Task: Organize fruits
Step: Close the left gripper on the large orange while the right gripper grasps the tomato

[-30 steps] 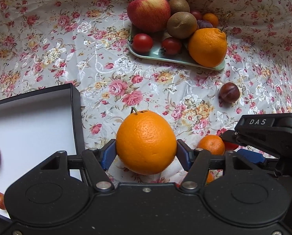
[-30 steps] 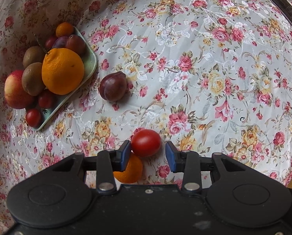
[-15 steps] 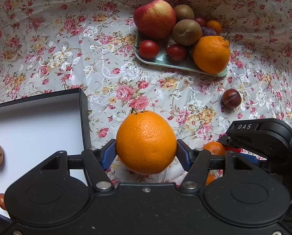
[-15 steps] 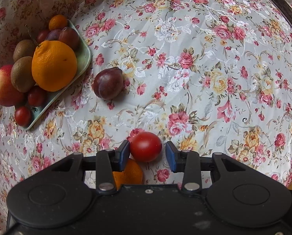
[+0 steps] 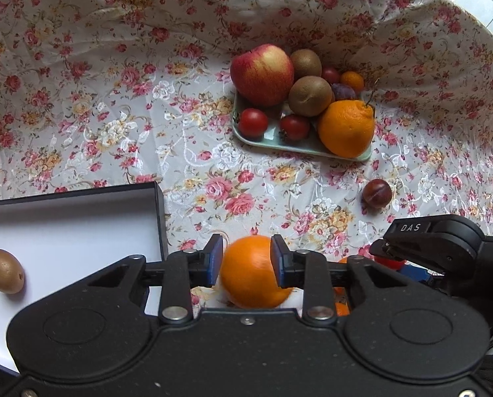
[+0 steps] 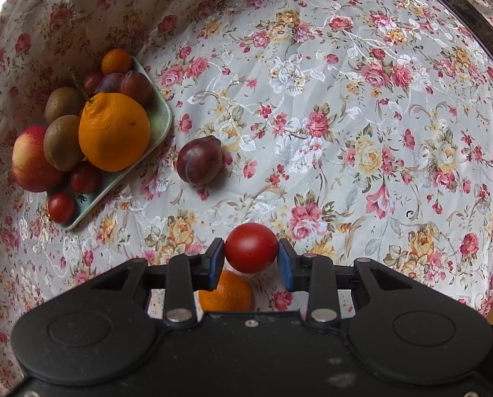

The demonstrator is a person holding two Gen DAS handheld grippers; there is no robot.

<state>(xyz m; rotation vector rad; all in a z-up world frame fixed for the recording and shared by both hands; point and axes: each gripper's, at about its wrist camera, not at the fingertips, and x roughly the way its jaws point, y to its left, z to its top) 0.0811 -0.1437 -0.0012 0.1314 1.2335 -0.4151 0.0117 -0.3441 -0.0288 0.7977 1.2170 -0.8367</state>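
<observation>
My left gripper (image 5: 246,254) hangs over the floral cloth with its jaws narrowed and a gap left between them. The big orange (image 5: 250,286) shows blurred below and behind the blue pads and is wider than that gap, so it is not gripped. My right gripper (image 6: 251,258) is shut on a red tomato (image 6: 251,247), with a small mandarin (image 6: 225,292) on the cloth underneath. A green tray (image 5: 299,147) (image 6: 160,122) holds an apple, kiwis, tomatoes, plums and a large orange. A lone plum (image 5: 376,193) (image 6: 198,160) lies beside the tray.
A black box with a white floor (image 5: 74,228) sits at the left, just beside my left gripper, with a kiwi (image 5: 4,271) inside. A dark flat edge (image 6: 471,23) crosses the far right corner of the right wrist view. The cloth rises in folds behind the tray.
The big orange has slipped out of my left gripper's jaws and dropped lower, looking smaller. The left jaws have closed inward. The right gripper still holds the tomato and has shifted slightly.
</observation>
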